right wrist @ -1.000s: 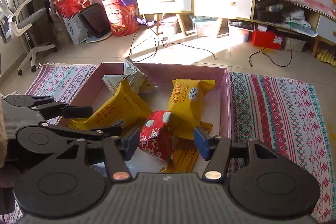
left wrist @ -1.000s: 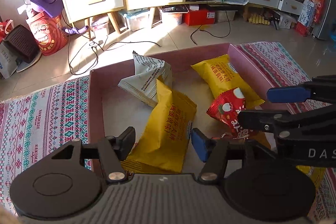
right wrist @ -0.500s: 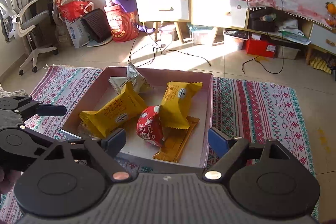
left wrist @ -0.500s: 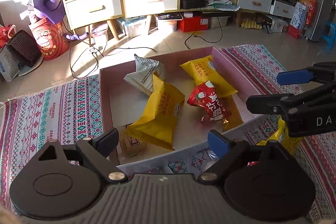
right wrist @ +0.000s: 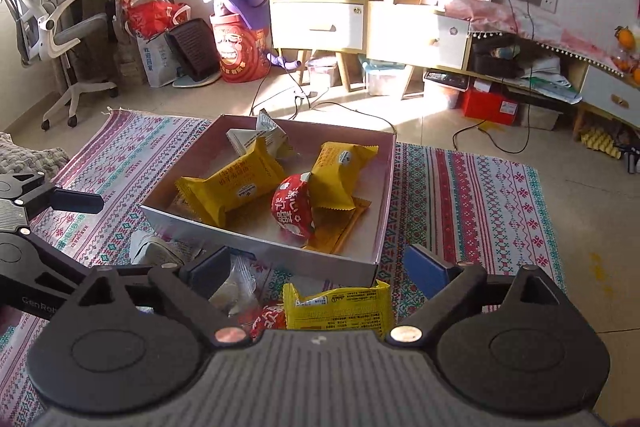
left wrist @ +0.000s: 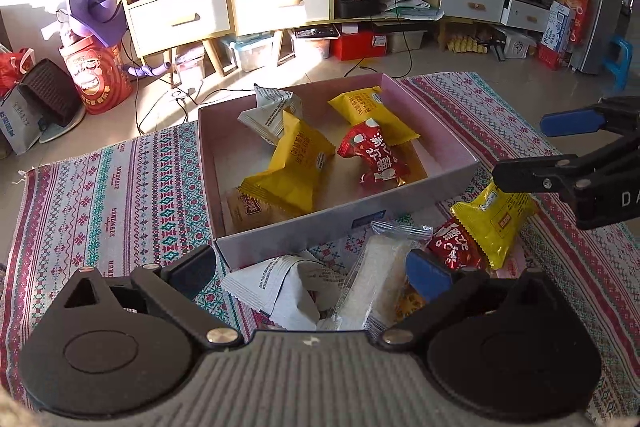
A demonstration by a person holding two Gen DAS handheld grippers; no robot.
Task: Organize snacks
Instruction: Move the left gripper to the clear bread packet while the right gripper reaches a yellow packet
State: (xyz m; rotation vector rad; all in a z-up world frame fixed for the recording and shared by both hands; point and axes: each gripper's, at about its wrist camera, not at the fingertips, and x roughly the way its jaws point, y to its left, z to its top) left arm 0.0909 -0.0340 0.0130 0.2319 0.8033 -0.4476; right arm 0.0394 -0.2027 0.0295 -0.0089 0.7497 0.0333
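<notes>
A pink box (left wrist: 340, 223) on the rug holds two yellow packets (left wrist: 292, 163) (left wrist: 368, 107), a red packet (left wrist: 376, 155), a white one (left wrist: 266, 115) and a brown one (left wrist: 248, 211). In front of it lie a white packet (left wrist: 276, 287), a clear cracker packet (left wrist: 376, 275), another red packet (left wrist: 452, 247) and a yellow packet (left wrist: 496, 223). My left gripper (left wrist: 310, 267) hovers above these loose packets, jaws opening, gripping nothing. My right gripper (right wrist: 316, 269) hangs before the box's front wall (right wrist: 260, 247), jaws opening too, nothing pressed between them.
A patterned rug (left wrist: 112, 195) lies under everything. Beyond it are cables on the tiled floor (left wrist: 180, 99), a red drum (left wrist: 100, 79), wooden shelves with drawers (left wrist: 180, 15) and an office chair (right wrist: 60, 35).
Both grippers have drawn back and upward from the box and spread their jaws. The yellow packet and the red packet they enclosed now lie free in the box.
</notes>
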